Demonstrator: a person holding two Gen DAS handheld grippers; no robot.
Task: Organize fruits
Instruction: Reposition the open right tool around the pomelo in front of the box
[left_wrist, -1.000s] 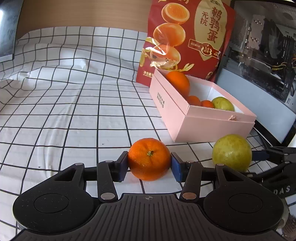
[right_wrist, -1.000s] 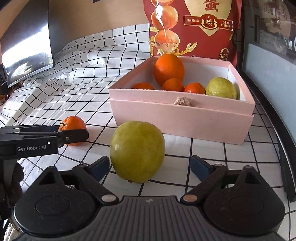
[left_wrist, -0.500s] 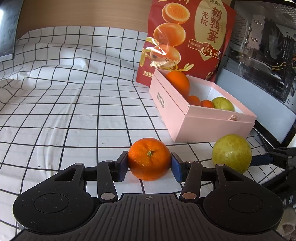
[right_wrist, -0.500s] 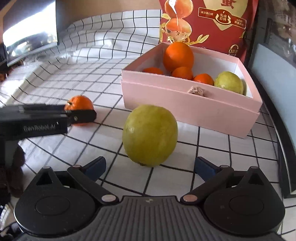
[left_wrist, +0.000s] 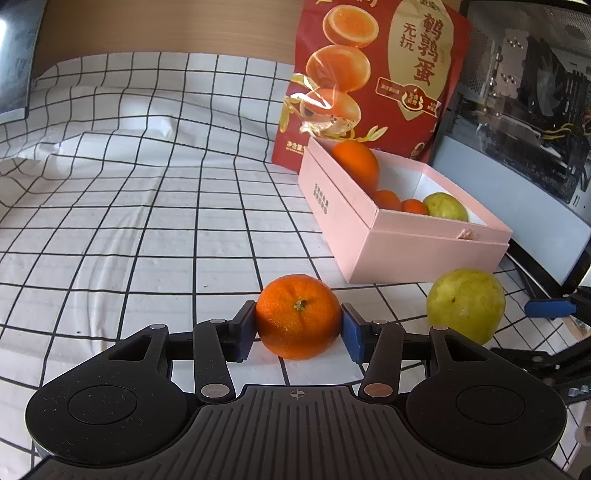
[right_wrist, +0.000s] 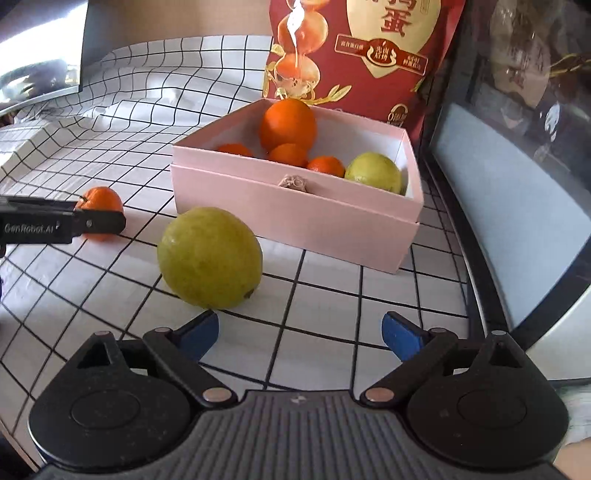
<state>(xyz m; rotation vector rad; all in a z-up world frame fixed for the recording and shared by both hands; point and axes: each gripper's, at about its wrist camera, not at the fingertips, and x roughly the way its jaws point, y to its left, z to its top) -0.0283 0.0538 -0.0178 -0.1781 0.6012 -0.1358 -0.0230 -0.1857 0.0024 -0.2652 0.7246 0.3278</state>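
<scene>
Fruits lay nearest the hands: a tangerine (left_wrist: 298, 316) sat on the checked tabletop (left_wrist: 122, 236) clamped between the pads of the left hand-held gripper (left_wrist: 297, 326), and a green guava (right_wrist: 209, 257) rested just ahead of the right hand-held gripper (right_wrist: 300, 334), whose wide-spread jaws were closing with nothing between them. Beyond them stood the pink box (right_wrist: 295, 225), already holding oranges and another green fruit, with a red bag (right_wrist: 354, 51) behind it. I judged the round guava could roll away if one closing pad nudged it off-centre, and the tangerine might slip during its lift.
</scene>
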